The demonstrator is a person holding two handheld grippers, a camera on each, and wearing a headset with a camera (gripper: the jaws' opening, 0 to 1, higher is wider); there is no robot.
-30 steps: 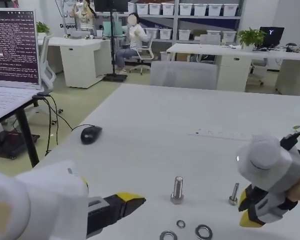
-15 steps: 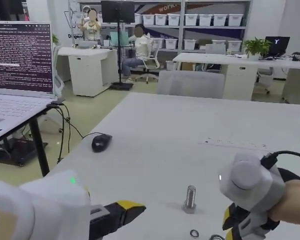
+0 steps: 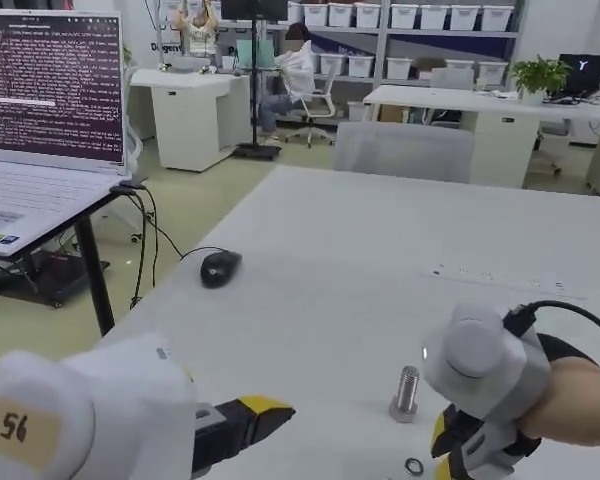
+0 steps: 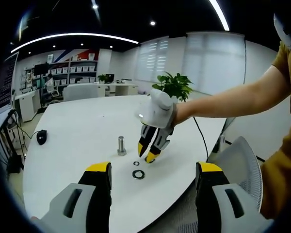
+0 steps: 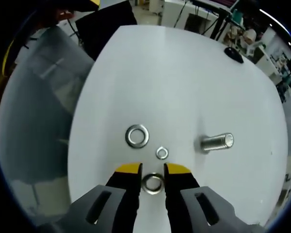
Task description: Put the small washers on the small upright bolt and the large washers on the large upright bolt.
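The large bolt (image 3: 407, 392) (image 5: 217, 141) (image 4: 121, 145) stands upright on the white table. My right gripper (image 5: 152, 171) (image 3: 454, 456) (image 4: 149, 155) is low over the table just right of it, its yellow-tipped jaws closed against the two sides of a large washer (image 5: 152, 183) that lies flat. Beyond the jaws lie a small washer (image 5: 161, 153) (image 3: 414, 466) (image 4: 136, 163) and another large washer (image 5: 137, 135) (image 4: 138, 174). My left gripper (image 4: 153, 167) (image 3: 265, 410) hovers open and empty, well left of the bolt and pointing at it.
A black mouse (image 3: 220, 268) lies on the table's far left. A laptop (image 3: 40, 120) stands on a side stand at left. The near table edge (image 5: 82, 145) is close to the washers. A chair (image 4: 237, 160) is by the table.
My right gripper has moved left and down over the washers, covering the small bolt, and now straddles a large washer. The head camera has shifted; the left gripper has stayed put.
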